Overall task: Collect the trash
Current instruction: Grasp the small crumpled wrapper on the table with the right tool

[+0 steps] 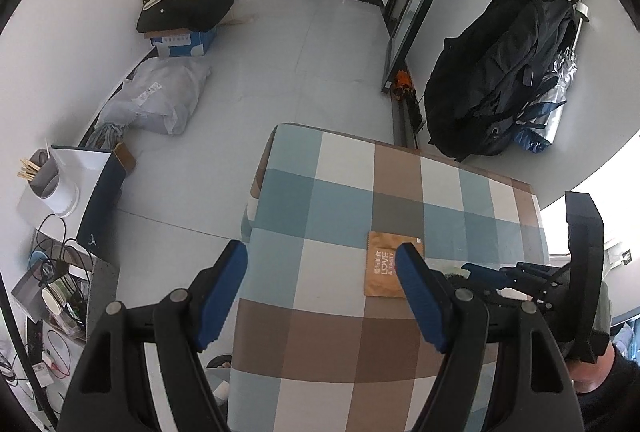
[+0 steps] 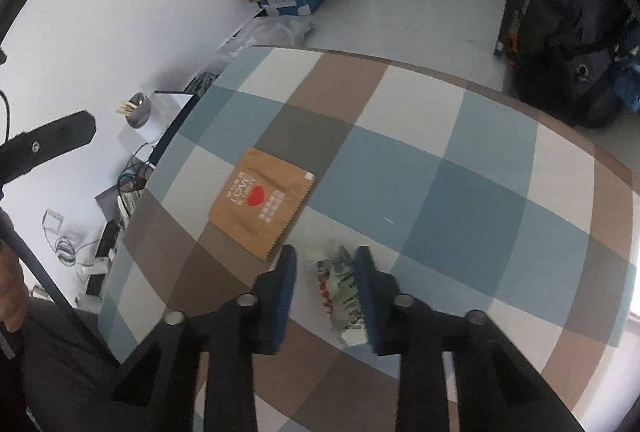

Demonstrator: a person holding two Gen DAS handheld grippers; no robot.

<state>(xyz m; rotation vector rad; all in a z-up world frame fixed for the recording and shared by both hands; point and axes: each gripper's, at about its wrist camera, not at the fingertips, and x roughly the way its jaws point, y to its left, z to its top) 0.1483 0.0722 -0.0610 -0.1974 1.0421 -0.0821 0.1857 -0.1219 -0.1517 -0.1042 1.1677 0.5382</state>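
Observation:
A flat brown paper packet (image 2: 262, 201) with a red heart lies on the checked tablecloth (image 2: 440, 159); it also shows in the left wrist view (image 1: 384, 272). A crumpled green-and-white wrapper (image 2: 340, 288) lies on the cloth between the fingers of my right gripper (image 2: 326, 258), which is open around it; I cannot tell whether the pads touch it. My left gripper (image 1: 322, 264) is open and empty, held above the table's left part, with its right finger (image 1: 416, 284) over the packet's edge. The right gripper shows at the right of the left wrist view (image 1: 520, 272).
The table's left edge (image 1: 256, 191) drops to a grey floor. On the floor lie a plastic bag (image 1: 160, 99), a blue box with clothes (image 1: 188, 3) and a clutter of cables and cups (image 1: 60, 272). A black backpack (image 1: 504, 71) hangs on the right wall.

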